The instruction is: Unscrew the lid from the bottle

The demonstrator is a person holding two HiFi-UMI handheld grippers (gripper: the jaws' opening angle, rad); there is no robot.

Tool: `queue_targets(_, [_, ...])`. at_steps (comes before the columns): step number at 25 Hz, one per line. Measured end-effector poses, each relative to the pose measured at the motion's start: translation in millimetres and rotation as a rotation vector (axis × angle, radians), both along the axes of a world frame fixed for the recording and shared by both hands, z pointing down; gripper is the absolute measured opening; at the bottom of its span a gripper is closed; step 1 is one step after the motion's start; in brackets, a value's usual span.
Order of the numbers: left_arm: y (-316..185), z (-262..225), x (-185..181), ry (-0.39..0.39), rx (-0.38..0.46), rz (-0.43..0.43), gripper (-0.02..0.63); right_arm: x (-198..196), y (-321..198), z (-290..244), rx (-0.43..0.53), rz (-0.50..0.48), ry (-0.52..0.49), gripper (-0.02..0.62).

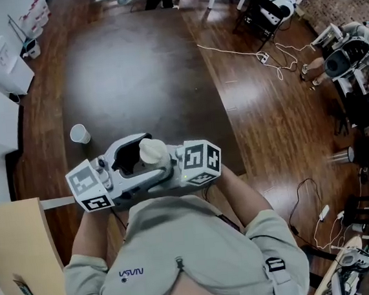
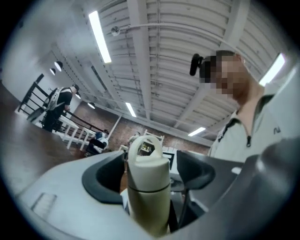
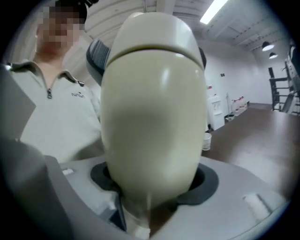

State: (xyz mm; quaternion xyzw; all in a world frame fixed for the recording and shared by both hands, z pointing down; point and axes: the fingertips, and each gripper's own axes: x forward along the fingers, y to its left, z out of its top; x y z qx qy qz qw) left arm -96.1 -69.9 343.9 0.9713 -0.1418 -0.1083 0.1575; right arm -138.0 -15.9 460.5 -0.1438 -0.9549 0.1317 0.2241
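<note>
Closest to the head camera is the person's grey top (image 1: 182,254), and just beyond it both tools are held side by side against the chest, above the near edge of the dark desk (image 1: 138,70). A cream bottle (image 1: 154,152) sits between them, off the desk. The right tongs (image 3: 154,183) are clamped on the bottle: in the right gripper view its pale body fills the frame and bears down into the dark pads (image 3: 206,180) on both sides. The lid (image 2: 146,154), with a loop handle on top, is still on the bottle, with a thin seam showing where it meets the body. The left tongs (image 2: 152,173) stand wide around that lid end; in the left gripper view the lid rises between the two dark pads with a clear gap on each side, so they do not press on it. The marker cubes (image 1: 202,161) flank the bottle in the head view. Farther out on the desk, well apart from the tools, a white paper cup (image 1: 79,133) stands upright near the left edge
</note>
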Motion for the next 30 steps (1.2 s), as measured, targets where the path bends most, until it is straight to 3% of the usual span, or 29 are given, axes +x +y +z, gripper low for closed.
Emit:
queue_targets(8, [21,-14,-11,0.115,-0.005,0.282,0.335,9,56,-35,-0.239,-0.374,-0.062,0.299])
queue_targets(12, [28,-20,-9,0.145,0.005,0.381,0.325,15,67,-45,-0.336,-0.469,-0.087,0.299])
queue_targets(15, [30,-19,-4,0.141,0.005,0.405,0.322,16,69,-48,-0.365,-0.489,-0.103,0.299])
queue_targets(21, [29,-16,1,0.129,-0.006,0.411,0.290,20,70,-45,-0.357,-0.506,-0.076,0.299])
queue_targets(24, [23,-15,1,0.093,0.006,0.364,0.301,17,63,-40,-0.327,-0.470,-0.059,0.299])
queue_targets(27, [12,-10,2,0.034,0.024,0.252,0.308,10,44,-27,-0.229,-0.353,-0.026,0.299])
queue_targets(30, [-5,-5,-1,-0.042,0.040,0.085,0.308,-2,12,-10,-0.082,-0.160,0.020,0.299])
